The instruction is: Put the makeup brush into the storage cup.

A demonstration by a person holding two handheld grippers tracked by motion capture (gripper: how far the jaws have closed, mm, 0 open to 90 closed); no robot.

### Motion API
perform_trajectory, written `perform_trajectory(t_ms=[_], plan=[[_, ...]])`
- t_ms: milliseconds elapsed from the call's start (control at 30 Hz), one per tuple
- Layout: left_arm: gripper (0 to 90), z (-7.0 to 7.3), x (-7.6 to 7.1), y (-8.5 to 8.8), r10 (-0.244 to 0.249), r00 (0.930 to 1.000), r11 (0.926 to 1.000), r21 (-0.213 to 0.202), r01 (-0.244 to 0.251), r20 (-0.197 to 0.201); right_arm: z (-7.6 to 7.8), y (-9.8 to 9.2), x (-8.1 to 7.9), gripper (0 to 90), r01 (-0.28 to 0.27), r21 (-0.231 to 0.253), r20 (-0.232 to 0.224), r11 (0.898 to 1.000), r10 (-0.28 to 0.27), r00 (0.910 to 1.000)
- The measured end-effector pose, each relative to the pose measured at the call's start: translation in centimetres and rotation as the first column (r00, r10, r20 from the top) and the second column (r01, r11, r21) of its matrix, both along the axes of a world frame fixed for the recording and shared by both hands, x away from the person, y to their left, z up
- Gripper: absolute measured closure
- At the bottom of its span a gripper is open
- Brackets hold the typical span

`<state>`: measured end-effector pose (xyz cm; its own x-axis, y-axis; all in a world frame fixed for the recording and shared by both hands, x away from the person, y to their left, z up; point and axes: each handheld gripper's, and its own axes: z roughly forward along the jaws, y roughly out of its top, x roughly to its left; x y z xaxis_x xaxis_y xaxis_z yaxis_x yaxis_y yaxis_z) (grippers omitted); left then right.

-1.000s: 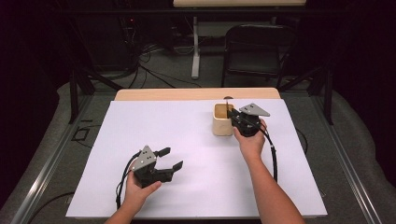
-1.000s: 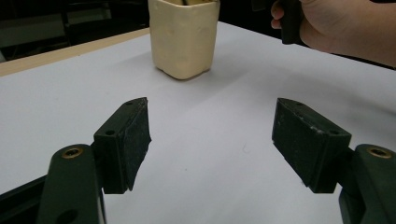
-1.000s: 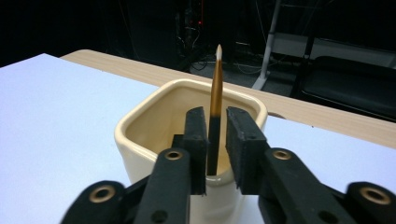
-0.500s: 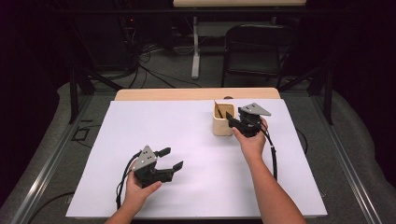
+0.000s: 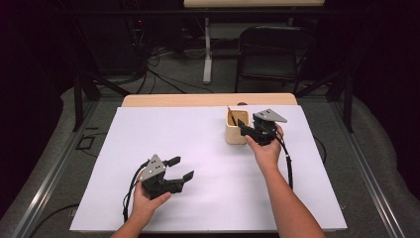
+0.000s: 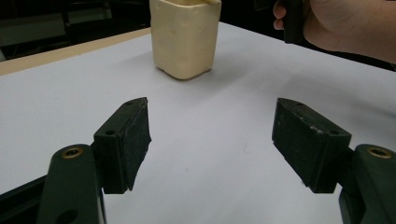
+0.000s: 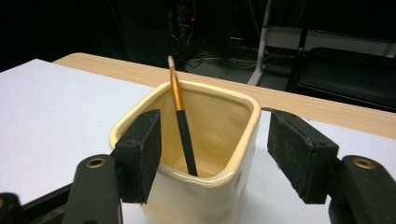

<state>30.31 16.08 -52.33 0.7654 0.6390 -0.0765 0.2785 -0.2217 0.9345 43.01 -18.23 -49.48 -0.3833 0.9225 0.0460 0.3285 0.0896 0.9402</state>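
Standing upright on the white paper sheet (image 5: 208, 163) toward the far right of the table: a cream, square-mouthed ceramic cup (image 5: 236, 130), with a slim brush (image 7: 181, 122) of gold upper shaft and black lower shaft leaning inside it, tip resting on the cup floor, top poking above the far rim.

Hovering right at the cup's near right side: the right gripper (image 7: 212, 154), jaws just been opening, now spread wide, one pad over the cup's near left rim, the other outside its right wall, neither pressing on the brush. Hard to tell from the right gripper view whether the left pad touches the rim; probably just clear of it. Brush free between and beyond the pads, well forward of them.

Low over the sheet near the front left: the left gripper (image 5: 173, 171), jaws held wide with nothing between them, bare paper showing in the gap in the left gripper view. Cup well apart from it, straight ahead across open paper, with the right hand (image 6: 345, 23) beside the cup's right.

Edges: cup not far from the sheet's far edge, a strip of light wooden tabletop (image 5: 208, 100) beyond that. Broad bare paper between the two grippers and along the whole left half. Beyond the table, a black folding chair (image 5: 275, 54) and dark floor with cables
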Motion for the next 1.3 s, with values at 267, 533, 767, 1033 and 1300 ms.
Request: perform_trajectory(t_ms=[267,533,767,1033,1300], plan=[[28.0,0.1,0.0,0.1,-0.001,1.0,1.0,-0.002,0.001,0.0,0.2,0.0,-0.3,34.5,-0.007,-0.014,0.004,1.0,0.007,1.0],[28.0,0.1,0.0,0.3,0.012,0.9999,0.9999,-0.008,-0.012,0.002,0.7,-0.2,-2.1,34.1,-0.024,-0.062,-0.007,0.998,0.023,0.9997],[28.0,0.0,0.1,0.2,0.005,1.0,1.0,-0.005,-0.005,-0.002,0.9,-0.7,-4.2,33.8,-0.06,-0.067,0.005,0.996,0.06,0.9982],[28.0,0.0,0.1,0.2,0.016,0.9999,0.9999,-0.004,-0.016,-0.003,1.2,-1.0,-5.8,33.7,-0.089,-0.041,0.003,0.995,0.089,0.996],[28.0,0.1,0.2,0.5,0.023,0.9997,0.9996,-0.014,-0.023,-0.006,1.2,-1.1,-8.0,33.7,-0.115,-0.059,0.028,0.992,0.117,0.9927]])
